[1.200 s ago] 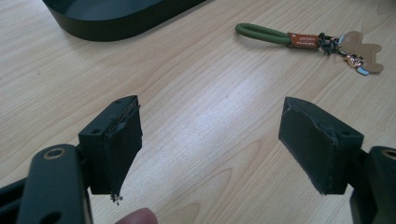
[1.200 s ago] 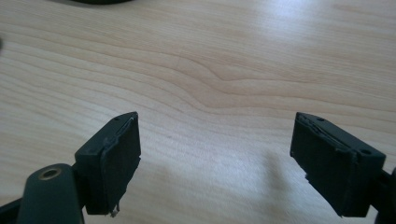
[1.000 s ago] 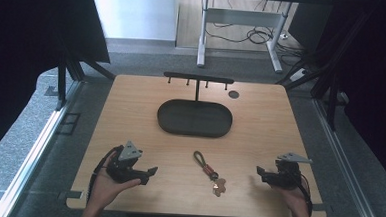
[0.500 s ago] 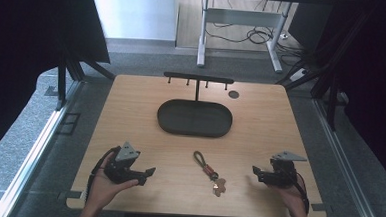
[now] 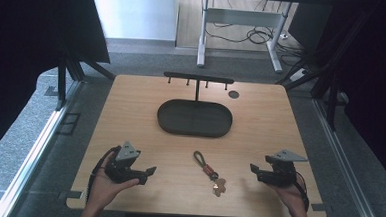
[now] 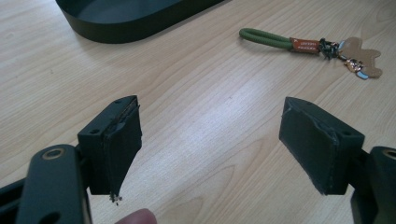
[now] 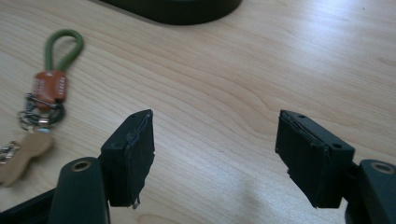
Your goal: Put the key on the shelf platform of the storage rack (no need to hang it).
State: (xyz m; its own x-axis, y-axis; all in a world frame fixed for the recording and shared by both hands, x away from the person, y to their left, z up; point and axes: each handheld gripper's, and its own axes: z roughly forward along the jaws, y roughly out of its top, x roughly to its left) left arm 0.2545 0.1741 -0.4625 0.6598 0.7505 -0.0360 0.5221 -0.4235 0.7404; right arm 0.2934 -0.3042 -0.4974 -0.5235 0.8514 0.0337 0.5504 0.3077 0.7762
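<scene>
A keychain (image 5: 208, 172) with a green cord loop, an orange tab and a wooden charm lies on the wooden table near the front, between my two grippers. My left gripper (image 5: 149, 172) rests in a hand at the front left, pointing right toward the keychain (image 6: 303, 44), and stands open (image 6: 210, 140) over bare wood. At the front right, my right gripper (image 5: 254, 171) points left; its jaws have just been closing but stand open (image 7: 215, 149) with nothing between them. The keychain (image 7: 46, 88) lies off to its left.
A black oval tray (image 5: 163, 118) sits mid-table, its rim showing in both gripper views (image 6: 130, 28) (image 7: 187, 11). Behind it stands a black rack with hooks (image 5: 198, 79), and a small dark disc (image 5: 234, 94) lies to its right. Dark curtains flank the table.
The right gripper has shifted slightly left, toward the keychain. The left gripper and the keychain have kept still.
</scene>
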